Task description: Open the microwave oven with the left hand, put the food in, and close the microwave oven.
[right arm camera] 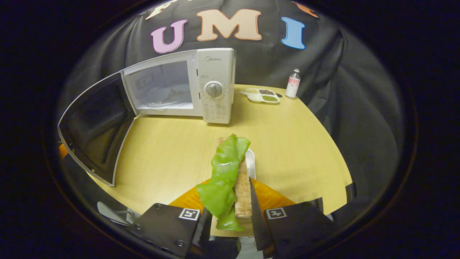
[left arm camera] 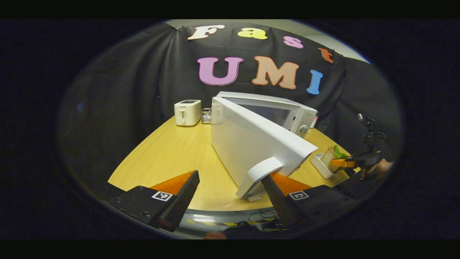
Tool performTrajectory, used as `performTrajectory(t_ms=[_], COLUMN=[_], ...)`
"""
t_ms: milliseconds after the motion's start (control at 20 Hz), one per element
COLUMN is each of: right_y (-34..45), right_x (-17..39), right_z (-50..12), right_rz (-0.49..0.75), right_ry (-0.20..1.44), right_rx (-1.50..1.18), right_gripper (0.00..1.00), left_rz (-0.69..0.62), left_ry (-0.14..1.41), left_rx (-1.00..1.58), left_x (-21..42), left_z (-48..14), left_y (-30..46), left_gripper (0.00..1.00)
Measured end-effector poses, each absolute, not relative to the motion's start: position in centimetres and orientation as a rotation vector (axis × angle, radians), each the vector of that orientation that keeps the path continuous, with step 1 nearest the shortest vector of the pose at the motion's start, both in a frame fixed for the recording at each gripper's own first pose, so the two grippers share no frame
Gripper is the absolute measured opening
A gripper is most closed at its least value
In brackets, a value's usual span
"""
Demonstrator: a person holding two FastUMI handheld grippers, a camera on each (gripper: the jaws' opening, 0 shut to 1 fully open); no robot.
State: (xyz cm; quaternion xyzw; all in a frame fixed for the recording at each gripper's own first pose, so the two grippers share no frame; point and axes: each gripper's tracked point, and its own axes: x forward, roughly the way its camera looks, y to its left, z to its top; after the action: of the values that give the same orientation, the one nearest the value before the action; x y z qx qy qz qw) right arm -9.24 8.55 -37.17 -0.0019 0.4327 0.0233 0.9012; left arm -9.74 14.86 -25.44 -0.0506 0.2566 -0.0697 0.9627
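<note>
White microwave oven (right arm camera: 187, 86) sits toward the back of the counter (right arm camera: 287, 144), door (right arm camera: 93, 126) swung wide to the oven's left, cavity (right arm camera: 161, 90) exposed and facing forward. Food, a sandwich (right arm camera: 233, 172) with a green lettuce leaf, is in front of the oven's control panel (right arm camera: 215, 90), above a small white tray (right arm camera: 251, 162). Right gripper (right arm camera: 230, 219): jaws clenched on the near end of the sandwich, its long axis pointing roughly toward the oven. Cavity lies ahead and to the left of that axis, so the coming insertion likely needs a leftward shift before going forward. Left gripper (left arm camera: 230, 194): jaws released, spread wide, one finger just at the door handle (left arm camera: 258, 176), not gripping. Right hand is nearer the food; left is nearer the door.
</note>
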Motion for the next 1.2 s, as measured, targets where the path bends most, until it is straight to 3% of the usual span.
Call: performTrajectory(t_ms=[150, 200, 250, 300, 450, 500, 550, 950, 1000, 1050, 1200], right_y=[8.7, 8.8, 8.7, 8.8, 8.6, 8.4, 8.4, 11.7, 12.4, 13.2, 15.5], right_x=[-9.2, -9.2, -9.2, -9.1, -8.7, -8.5, -8.2, -4.5, -4.0, -3.6, -2.7], right_z=[-37.3, -37.2, -37.1, -36.8, -35.2, -34.7, -34.0, -29.1, -28.7, -28.4, -27.8], right_rz=[0.054, 0.056, 0.053, 0.052, 0.051, 0.052, 0.054, 0.131, 0.149, 0.165, 0.204], right_ry=[0.897, 0.899, 0.891, 0.887, 0.854, 0.840, 0.828, 0.738, 0.728, 0.721, 0.715], right_rx=[-0.004, -0.007, -0.008, -0.003, -0.004, -0.009, -0.008, 0.098, 0.110, 0.124, 0.189], right_gripper=[0.33, 0.39, 0.32, 0.39, 0.39, 0.32, 0.39, 0.39, 0.32, 0.39, 0.39], left_rz=[-0.157, -0.161, -0.164, -0.168, -0.155, -0.154, -0.144, -0.100, -0.088, -0.070, -0.027], left_ry=[0.512, 0.506, 0.504, 0.501, 0.457, 0.438, 0.425, 0.193, 0.169, 0.147, 0.104], left_rx=[-0.091, -0.091, -0.092, -0.096, -0.116, -0.127, -0.131, -0.077, -0.091, -0.115, -0.170], left_x=[-10.4, -10.5, -10.7, -10.9, -11.0, -11.1, -11.1, -9.6, -9.2, -8.9, -7.9], left_z=[-24.7, -24.4, -24.1, -23.8, -21.5, -20.6, -19.8, -10.2, -9.4, -8.7, -7.0], left_y=[14.8, 14.9, 14.9, 14.9, 15.5, 15.5, 15.8, 16.9, 17.0, 17.1, 17.4], left_gripper=[1.00, 1.00, 1.00, 1.00, 1.00, 1.00, 0.99, 0.96, 0.98, 0.98, 0.96])
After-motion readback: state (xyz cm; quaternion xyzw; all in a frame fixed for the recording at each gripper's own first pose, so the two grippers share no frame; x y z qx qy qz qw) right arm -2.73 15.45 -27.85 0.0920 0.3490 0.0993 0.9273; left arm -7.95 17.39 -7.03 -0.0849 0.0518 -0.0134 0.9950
